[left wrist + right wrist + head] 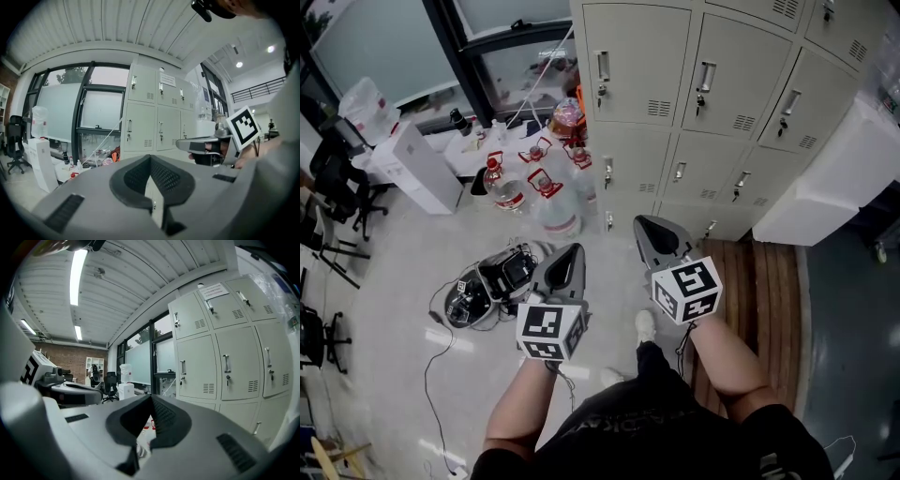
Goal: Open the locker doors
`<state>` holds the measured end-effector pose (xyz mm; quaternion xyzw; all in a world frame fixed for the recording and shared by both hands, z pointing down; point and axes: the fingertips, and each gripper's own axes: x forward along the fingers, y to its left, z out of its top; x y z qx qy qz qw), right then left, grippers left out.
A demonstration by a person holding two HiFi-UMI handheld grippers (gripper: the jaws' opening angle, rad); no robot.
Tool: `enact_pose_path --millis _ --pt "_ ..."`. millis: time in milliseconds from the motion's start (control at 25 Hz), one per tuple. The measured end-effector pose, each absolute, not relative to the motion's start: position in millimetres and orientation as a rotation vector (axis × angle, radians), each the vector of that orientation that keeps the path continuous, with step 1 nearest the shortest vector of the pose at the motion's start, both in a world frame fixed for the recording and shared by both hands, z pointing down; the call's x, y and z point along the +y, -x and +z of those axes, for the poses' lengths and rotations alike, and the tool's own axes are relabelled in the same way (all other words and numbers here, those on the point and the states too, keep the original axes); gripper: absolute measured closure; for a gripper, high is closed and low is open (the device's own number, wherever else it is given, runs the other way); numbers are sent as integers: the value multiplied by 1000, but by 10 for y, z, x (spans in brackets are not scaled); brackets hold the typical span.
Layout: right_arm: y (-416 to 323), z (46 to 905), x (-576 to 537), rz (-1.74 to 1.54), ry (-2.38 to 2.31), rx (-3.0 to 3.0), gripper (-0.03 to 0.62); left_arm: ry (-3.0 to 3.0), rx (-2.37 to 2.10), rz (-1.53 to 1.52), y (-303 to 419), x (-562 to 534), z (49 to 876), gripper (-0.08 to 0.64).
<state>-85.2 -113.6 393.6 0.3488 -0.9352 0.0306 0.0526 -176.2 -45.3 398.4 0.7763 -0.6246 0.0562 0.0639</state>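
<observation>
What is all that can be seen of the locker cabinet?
The locker cabinet looks like pale beige painted metal: a grid of doors, all shut. Each door has an upright silver handle, a lock below it and a vent. It stands beside the window. Water bottles stand close by its foot.

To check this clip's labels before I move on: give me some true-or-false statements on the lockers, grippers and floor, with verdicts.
1. Every locker door in view is shut. True.
2. The right gripper is clamped on a locker door. False: its jaws are together on nothing, short of the lockers.
3. The left gripper stands wide open. False: its jaws are together and empty.
4. Red-topped water bottles stand on the floor beside the lockers. True.
</observation>
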Motion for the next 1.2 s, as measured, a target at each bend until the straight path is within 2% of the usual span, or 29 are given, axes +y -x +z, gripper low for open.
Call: enact_pose_path --millis 720,1200 --pt "1142 4460 -2978 172 -892 -2806 592 -2247 -1925 89 1906 -2245 4304 561" --pt "1443 5120 -3935 210 -840 -2783 592 -2224 -1941 150 2048 -3158 4753 561"
